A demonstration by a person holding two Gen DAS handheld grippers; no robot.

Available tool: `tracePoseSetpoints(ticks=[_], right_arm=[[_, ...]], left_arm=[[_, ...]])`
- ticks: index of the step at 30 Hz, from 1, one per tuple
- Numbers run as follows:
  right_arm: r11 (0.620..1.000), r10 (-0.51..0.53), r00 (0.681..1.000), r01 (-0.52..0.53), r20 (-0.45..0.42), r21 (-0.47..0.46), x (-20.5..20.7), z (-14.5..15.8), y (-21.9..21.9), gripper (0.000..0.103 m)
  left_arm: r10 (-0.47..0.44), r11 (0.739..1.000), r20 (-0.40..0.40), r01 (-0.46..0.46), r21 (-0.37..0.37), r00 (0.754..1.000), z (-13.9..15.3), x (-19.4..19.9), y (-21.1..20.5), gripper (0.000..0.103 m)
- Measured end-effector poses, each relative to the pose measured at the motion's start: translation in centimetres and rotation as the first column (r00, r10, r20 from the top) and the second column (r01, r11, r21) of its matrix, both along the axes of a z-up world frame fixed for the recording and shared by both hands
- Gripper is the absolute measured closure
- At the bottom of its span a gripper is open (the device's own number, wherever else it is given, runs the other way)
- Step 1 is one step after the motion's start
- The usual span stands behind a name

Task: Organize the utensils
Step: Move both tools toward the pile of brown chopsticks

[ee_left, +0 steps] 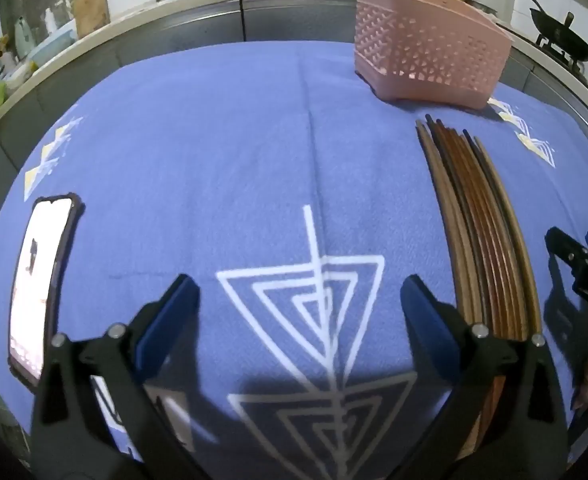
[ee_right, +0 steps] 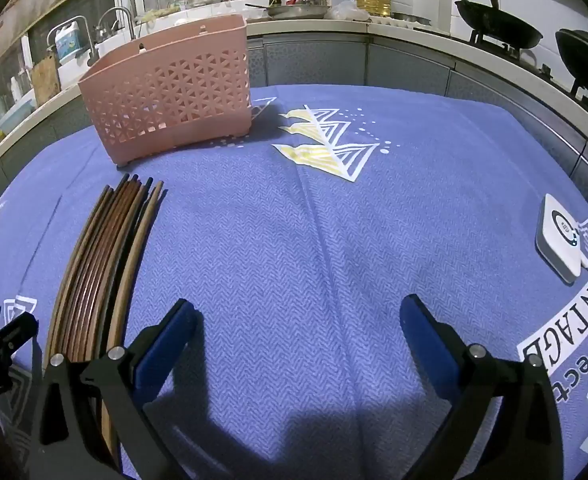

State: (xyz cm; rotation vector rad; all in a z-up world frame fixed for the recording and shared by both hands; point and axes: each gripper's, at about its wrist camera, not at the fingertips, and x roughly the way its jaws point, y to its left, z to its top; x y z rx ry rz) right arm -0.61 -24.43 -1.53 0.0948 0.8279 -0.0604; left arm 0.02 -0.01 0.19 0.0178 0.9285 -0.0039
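Several brown and dark chopsticks lie side by side in a bundle on the blue cloth. Beyond their far tips stands a pink perforated holder, upright. My left gripper hovers open over the cloth, left of the bundle, its right finger close beside the sticks. My right gripper is open over bare cloth, right of the bundle. Nothing sits between either pair of fingers. The right gripper's tip shows at the left wrist view's right edge.
A phone with a lit screen lies at the cloth's left side. A small white square device with a cable rests at the right. A kitchen counter with bottles, sink and woks runs behind the table.
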Motion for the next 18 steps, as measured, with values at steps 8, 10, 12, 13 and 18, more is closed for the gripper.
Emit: tracePoseSetpoints(ticks=[8, 10, 12, 13, 18], right_arm=[[0.997, 0.022, 0.998, -0.026, 0.064, 0.066, -3.2, 2.3, 0.4, 0.003], [0.997, 0.028, 0.996, -0.034, 0.082, 0.073, -4.3, 3.4, 0.6, 0.003], [0.994, 0.018, 0.996, -0.028, 0.087, 0.109, -5.4, 4.0, 0.6, 0.003], [0.992, 0.009, 0.996, -0.020, 0.085, 0.124, -5.9, 4.1, 0.4, 0.003], [0.985, -0.021, 0.996, 0.007, 0.085, 0.170, -7.4, 4.3, -0.9, 0.003]], left_arm=[[-0.029, 0.990, 0.118, 0.012, 0.142, 0.993, 2.8, -1.9, -1.1, 0.005], [-0.044, 0.987, 0.146, 0.020, 0.160, 0.988, 4.4, -2.7, -1.7, 0.005], [-0.056, 0.986, 0.179, 0.026, 0.166, 0.982, 5.5, -3.5, -2.1, 0.005], [-0.063, 0.986, 0.186, 0.032, 0.165, 0.981, 6.0, -3.8, -2.3, 0.005], [-0.072, 0.987, 0.179, 0.044, 0.156, 0.981, 6.7, -4.3, -4.2, 0.005]])
